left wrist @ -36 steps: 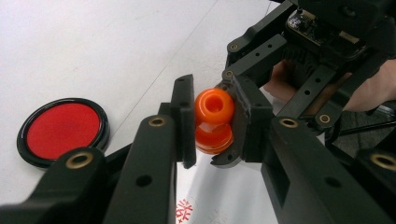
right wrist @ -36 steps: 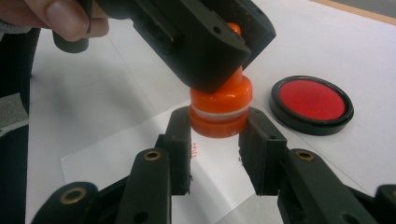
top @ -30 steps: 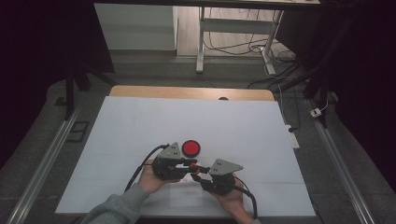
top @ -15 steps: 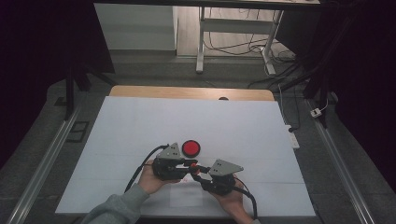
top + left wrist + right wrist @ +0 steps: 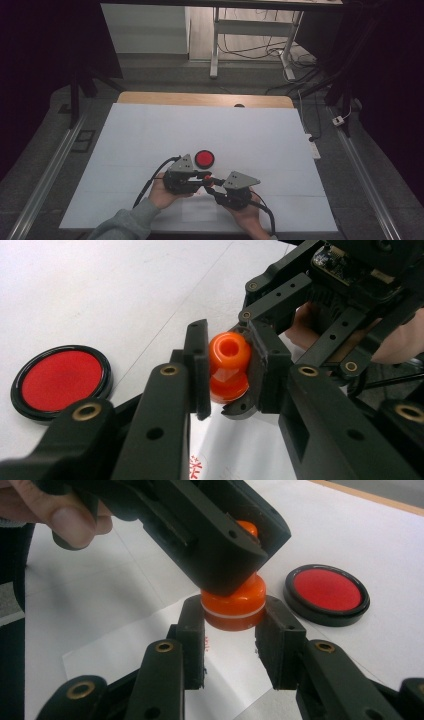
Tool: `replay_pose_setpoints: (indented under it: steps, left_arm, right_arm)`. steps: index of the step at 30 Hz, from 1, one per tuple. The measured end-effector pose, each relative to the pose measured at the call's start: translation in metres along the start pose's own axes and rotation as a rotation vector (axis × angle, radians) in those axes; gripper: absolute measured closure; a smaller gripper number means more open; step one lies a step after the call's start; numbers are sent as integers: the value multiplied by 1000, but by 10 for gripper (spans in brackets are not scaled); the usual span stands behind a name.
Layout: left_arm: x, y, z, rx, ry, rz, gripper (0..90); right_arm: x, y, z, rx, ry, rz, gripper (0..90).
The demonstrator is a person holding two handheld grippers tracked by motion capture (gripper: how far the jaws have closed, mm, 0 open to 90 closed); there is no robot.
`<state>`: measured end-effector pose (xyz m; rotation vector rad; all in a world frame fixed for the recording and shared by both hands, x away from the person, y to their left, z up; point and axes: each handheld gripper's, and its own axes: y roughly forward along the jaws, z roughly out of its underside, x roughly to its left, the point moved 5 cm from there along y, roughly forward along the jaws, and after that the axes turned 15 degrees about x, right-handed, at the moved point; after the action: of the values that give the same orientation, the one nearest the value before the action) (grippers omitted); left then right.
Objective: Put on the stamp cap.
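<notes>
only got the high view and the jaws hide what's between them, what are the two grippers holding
Observer: One orange stamp-like piece. The left gripper is shut on its narrow top knob.
Operator: and the right one
Observer: The right gripper clamps the piece's wider base, which has a white ring round it.
Operator: anything under it
Observer: A slip of paper with small red print on it lies below the piece, near the red pad.
</notes>
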<state>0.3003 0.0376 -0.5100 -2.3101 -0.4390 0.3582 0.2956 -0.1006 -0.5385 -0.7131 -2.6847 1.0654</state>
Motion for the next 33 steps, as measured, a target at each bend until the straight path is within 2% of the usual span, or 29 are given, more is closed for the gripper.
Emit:
replay_pose_setpoints:
  steps: [1,6,11,20,29,33]
  left_arm:
    - [0,1,0,-1,-2,-3,725]
    - [0,1,1,-3,-10,2,725]
    - [2,-2,-1,-3,-23,26,723]
    - [1,-3,-3,-8,-6,3,721]
    - [4,-8,-3,-23,-15,3,721]
    - [6,-13,-3,-31,-20,-1,721]
  right_arm:
    - [0,1,0,-8,9,-14,647]
    - [-1,1,1,1,12,-23,646]
    - [-1,0,-1,-12,12,-34,644]
    - [-3,-1,-1,-22,5,-26,621]
    - [-6,-1,2,-9,18,-32,542]
    - [-11,-5,7,1,25,-20,524]
